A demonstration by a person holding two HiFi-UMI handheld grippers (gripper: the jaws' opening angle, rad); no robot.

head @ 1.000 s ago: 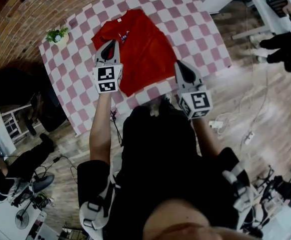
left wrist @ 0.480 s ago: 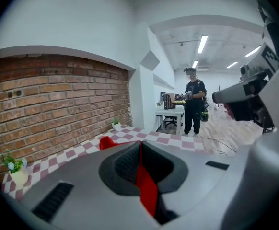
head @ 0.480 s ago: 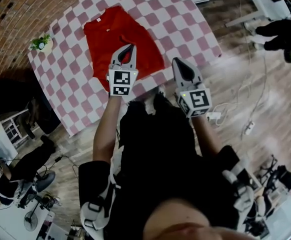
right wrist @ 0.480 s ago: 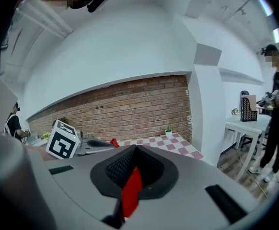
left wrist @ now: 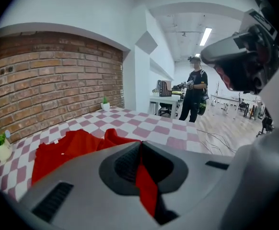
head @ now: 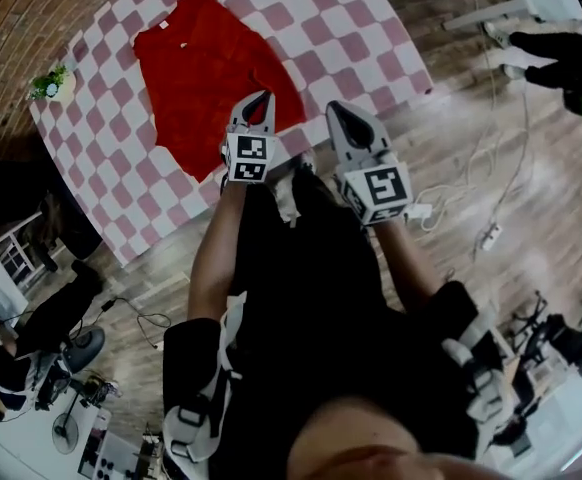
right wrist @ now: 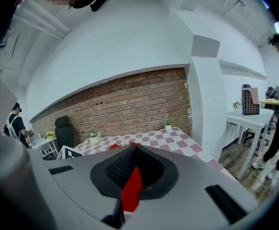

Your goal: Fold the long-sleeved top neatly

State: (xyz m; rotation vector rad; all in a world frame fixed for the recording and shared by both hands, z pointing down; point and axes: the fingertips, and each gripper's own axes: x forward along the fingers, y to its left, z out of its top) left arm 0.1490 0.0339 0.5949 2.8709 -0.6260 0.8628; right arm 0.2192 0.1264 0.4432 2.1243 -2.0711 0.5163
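I see the top (head: 206,78) lying spread on the table (head: 321,28), red on pink-and-white checks. It fills the table's left half, with its neck toward the far edge and its hem toward the near edge. A plant pot (head: 51,83) stands at the table's far left corner, well apart from the top.

My left gripper (head: 262,98) hangs over the table's near side, above the near right corner of the top. In the left gripper view its jaws are pressed together. A thin red strip (left wrist: 146,188) shows in the seam between them, and I cannot tell whether it is cloth or part of the gripper. Past the jaws, the top lies on the table with a raised fold on its right side, just beyond the tips.

My right gripper (head: 333,108) is just beside the left one, over the table's near edge, to the right of the top and apart from it. Its jaws are also closed tight, with a similar red strip in the seam. The right gripper view looks across the table to the brick wall (right wrist: 130,104) behind it.
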